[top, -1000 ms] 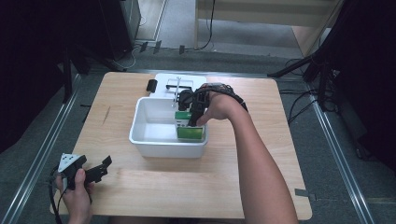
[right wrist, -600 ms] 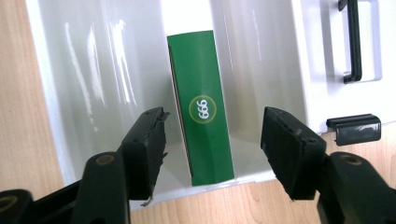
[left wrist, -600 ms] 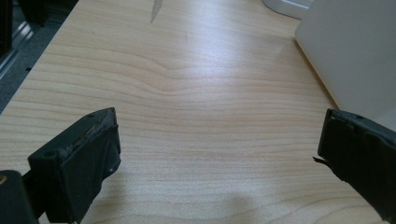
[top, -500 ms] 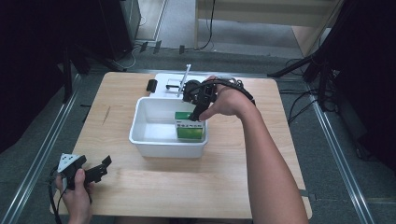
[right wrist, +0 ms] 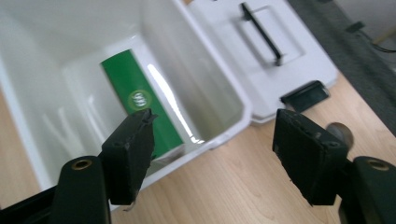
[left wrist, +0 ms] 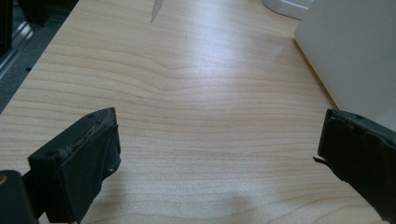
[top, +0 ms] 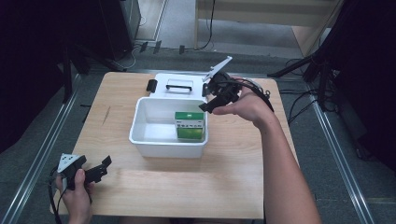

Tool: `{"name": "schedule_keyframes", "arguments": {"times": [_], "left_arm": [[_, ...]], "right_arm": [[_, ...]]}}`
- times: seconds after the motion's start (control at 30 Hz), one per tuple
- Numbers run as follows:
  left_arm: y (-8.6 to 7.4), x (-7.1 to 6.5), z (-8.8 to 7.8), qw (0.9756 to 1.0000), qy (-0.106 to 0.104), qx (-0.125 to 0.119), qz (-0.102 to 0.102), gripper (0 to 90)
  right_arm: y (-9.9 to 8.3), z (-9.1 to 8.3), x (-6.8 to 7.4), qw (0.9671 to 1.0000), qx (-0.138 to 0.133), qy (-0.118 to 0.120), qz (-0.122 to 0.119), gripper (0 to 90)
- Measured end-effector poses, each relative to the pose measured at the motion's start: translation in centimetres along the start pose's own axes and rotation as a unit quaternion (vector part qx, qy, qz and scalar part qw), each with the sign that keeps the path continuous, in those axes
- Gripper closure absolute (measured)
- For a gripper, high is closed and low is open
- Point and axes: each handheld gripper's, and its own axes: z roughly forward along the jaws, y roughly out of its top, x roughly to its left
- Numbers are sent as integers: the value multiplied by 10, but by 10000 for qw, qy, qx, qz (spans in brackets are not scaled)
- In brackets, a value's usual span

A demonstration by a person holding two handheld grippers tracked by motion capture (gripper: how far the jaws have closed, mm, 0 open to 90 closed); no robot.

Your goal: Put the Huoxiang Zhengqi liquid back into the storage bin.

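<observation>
Black jaws of right hand-held gripper spread wide, nothing between them; held in right hand above table, just past the right rear corner of white bin. In right gripper view, jaws well apart, tilted down toward bin's inside and rim. Grey three-cornered plate sticking up off the gripper's top, cable looping over the wrist.

Inside bin: green carton w/ white label, standing at the right side, touching or v. near the right wall; can't tell which. Same carton seen from above in right gripper view, lying along the bin's floor edge by the wall. Rest of bin floor bare.

Behind bin, flat on table: white lid w/ black handle, touching bin's rear rim. Small black latch piece at lid's left edge.

Left hand-held gripper near front-left corner of table, held low by left hand, well apart from bin. Jaws released, wide apart, wood grain showing between them in left gripper view; bin's outer wall at upper right there.
</observation>
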Motion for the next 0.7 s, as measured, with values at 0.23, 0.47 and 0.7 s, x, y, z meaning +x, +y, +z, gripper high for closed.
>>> {"name": "schedule_keyframes", "arguments": {"times": [0.23,0.47,0.7], "left_arm": [[0,0,0,10000,11,-7,8,0],[0,-1,0,10000,14,-5,40,0],[0,-1,0,10000,29,-9,40,0]], "right_arm": [[-35,-9,-13,9936,-679,-405,809,236],[-73,-17,-17,9758,-1289,-879,1533,107],[-109,-19,-13,9629,-1713,-1048,1801,0]]}}
